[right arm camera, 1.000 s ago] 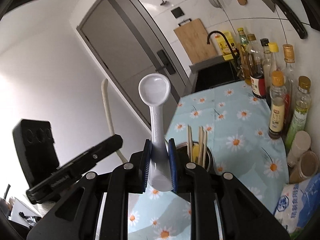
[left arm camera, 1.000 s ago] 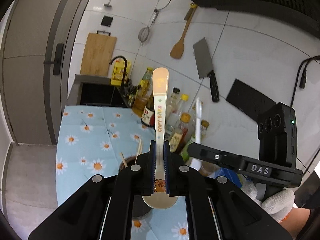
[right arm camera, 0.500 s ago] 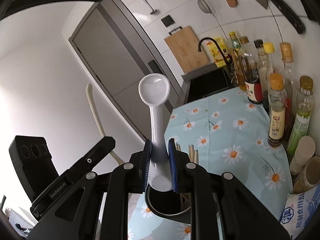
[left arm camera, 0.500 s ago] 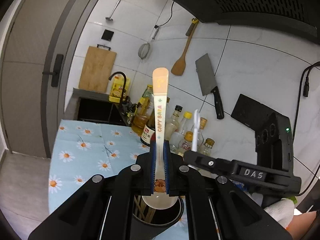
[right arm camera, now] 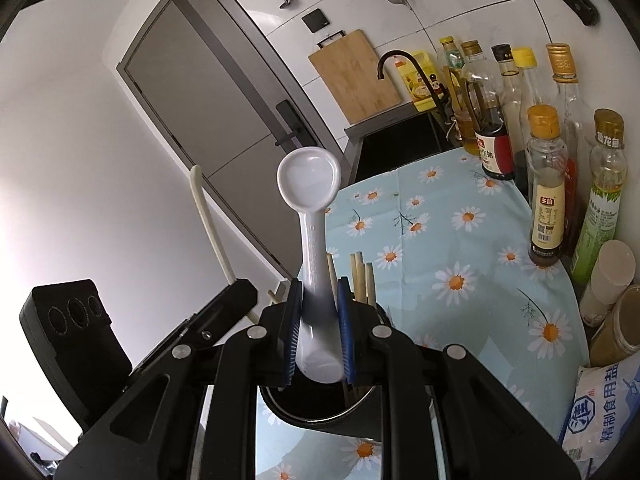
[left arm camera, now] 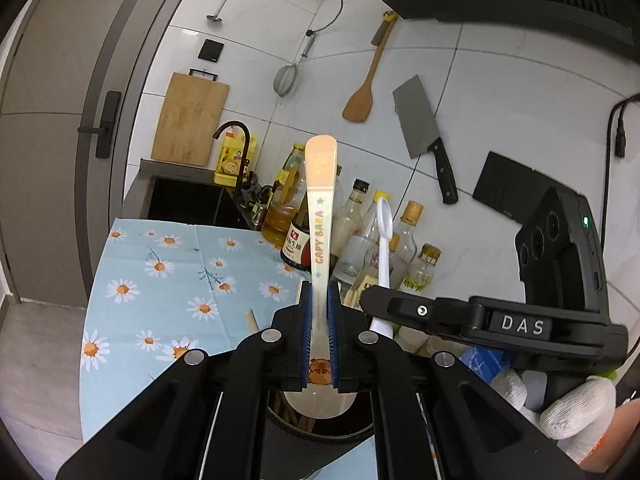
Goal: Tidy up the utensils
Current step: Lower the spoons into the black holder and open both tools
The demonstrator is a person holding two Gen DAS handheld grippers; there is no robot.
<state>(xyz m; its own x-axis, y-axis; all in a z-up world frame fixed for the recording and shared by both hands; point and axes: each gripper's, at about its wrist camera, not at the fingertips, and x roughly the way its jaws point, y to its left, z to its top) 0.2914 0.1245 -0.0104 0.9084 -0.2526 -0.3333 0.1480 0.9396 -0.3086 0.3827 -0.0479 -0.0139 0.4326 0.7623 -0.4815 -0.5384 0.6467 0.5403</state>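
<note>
My left gripper (left arm camera: 320, 336) is shut on a cream and orange "CAPY BARA" spoon (left arm camera: 320, 216), handle up, its bowl just over the mouth of a dark round utensil holder (left arm camera: 320, 428). My right gripper (right arm camera: 318, 336) is shut on a white spoon (right arm camera: 310, 200), bowl end up, its lower end over the same holder (right arm camera: 316, 404). Wooden chopsticks (right arm camera: 360, 280) stand in the holder. The right gripper and its white spoon (left arm camera: 382, 248) show at the right of the left wrist view.
The counter has a blue daisy cloth (right arm camera: 452, 248). Sauce and oil bottles (right arm camera: 548, 176) line the wall, with a salt bag (right arm camera: 604, 412) at the right. A sink with a black tap (left arm camera: 236, 152) lies beyond. A cleaver (left arm camera: 424, 136) and a wooden spatula (left arm camera: 362, 96) hang on the tiles.
Both grippers have moved in over the utensil holder with their spoons still held. The spoons' lower ends now sit at its mouth.
</note>
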